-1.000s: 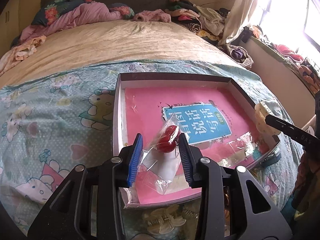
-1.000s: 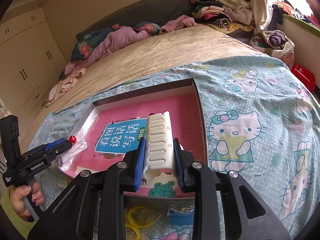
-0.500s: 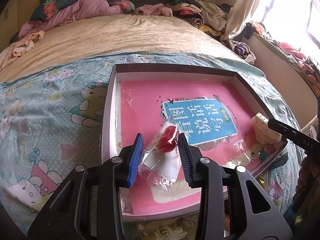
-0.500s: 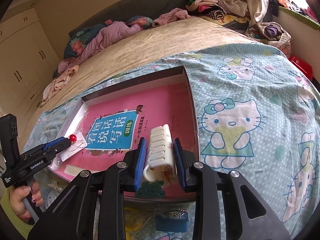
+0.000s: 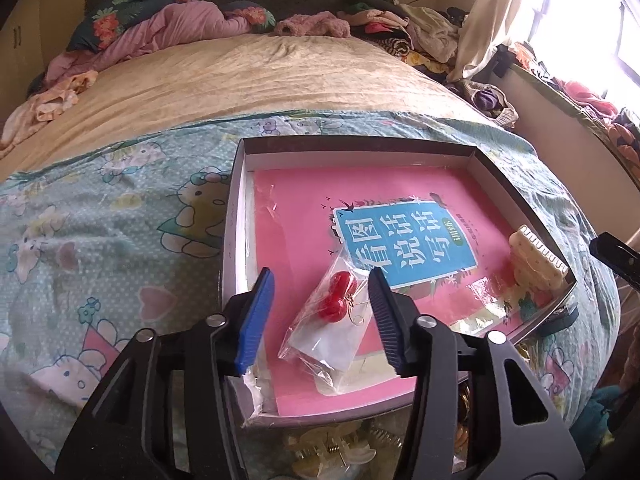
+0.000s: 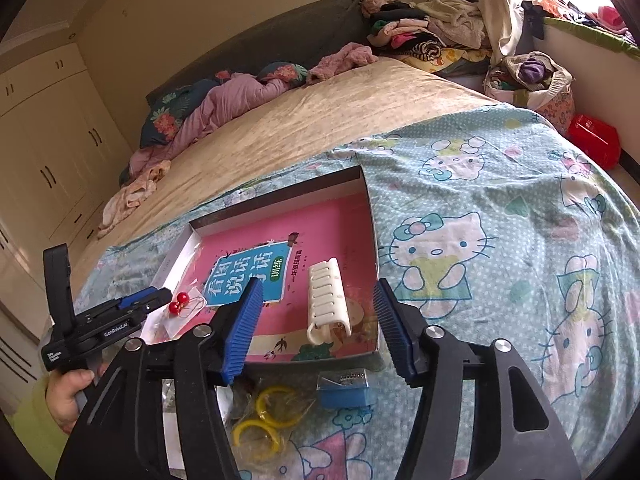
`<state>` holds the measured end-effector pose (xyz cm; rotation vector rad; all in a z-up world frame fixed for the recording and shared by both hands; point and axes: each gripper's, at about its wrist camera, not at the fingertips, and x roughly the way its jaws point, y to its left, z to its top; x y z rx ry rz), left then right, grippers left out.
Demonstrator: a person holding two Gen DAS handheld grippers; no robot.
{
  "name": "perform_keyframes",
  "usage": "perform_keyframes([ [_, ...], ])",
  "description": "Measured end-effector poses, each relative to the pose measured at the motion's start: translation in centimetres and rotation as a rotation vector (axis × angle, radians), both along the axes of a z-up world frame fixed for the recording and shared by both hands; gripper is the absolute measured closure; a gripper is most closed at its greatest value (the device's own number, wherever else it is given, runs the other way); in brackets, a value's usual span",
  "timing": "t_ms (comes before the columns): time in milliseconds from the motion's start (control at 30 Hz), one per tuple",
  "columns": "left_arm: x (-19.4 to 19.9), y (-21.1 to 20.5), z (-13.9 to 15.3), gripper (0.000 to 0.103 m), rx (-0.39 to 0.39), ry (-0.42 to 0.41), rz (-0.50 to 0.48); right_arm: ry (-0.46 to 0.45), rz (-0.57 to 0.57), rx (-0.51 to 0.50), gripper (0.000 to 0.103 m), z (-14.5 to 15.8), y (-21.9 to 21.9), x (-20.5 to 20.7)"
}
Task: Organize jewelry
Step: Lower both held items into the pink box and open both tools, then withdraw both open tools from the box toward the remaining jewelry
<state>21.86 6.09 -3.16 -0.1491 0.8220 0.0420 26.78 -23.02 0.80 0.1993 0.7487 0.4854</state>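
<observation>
We are looking down at a shallow box (image 5: 236, 216) lying on the bed (image 6: 500, 208), with a pink book (image 5: 304, 208) covering its floor. In the left wrist view our left gripper (image 5: 322, 300) has just been opening its jaws; they are standing about half open on either side of the earring bag (image 5: 328, 328) without pressing on it. The bag is lying flat on the book, near the box's 7 o'clock corner, its long axis running from 7 o'clock up to 1 o'clock, with the red earrings (image 5: 338, 296) toward the 1 o'clock end. In the right wrist view our right gripper (image 6: 318, 320) has also just been opening its jaws, which are now standing wide and clear of the white hair clip (image 6: 326, 304). The clip is resting on the book by the box's 5 o'clock corner, its long axis pointing roughly toward 12 o'clock. The box's upper half is lying bare toward 12 o'clock. Below the near rim, yellow rings (image 6: 264, 416) and a small blue box (image 6: 344, 390) are lying on the bed.
</observation>
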Motion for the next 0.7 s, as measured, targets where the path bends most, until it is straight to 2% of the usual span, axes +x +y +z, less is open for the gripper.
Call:
perform_keyframes([
  [67, -0.5, 0.0, 0.6, 0.048, 0.003, -0.012, 0.006, -0.01, 0.0, 0.003, 0.038, 0.6, -0.3, -0.5],
  [200, -1.7, -0.2, 2.2, 0.036, 0.021, -0.042, 0.013, -0.029, -0.005, 0.015, 0.037, 1.6, -0.8, -1.6],
  [267, -2.5, -0.3, 3.1, 0.026, 0.027, -0.064, 0.018, -0.04, -0.01, 0.021, 0.029, 2.2, -1.2, -2.1],
  [433, -4.1, -0.6, 5.2, 0.01, 0.029, -0.107, 0.021, -0.069, -0.005, 0.035, 0.026, 3.4, -1.7, -3.6],
  [700, -6.7, -1.0, 7.1, 0.01, 0.013, -0.141, 0.007, -0.098, 0.012, 0.041, 0.025, 4.8, -1.7, -5.8],
])
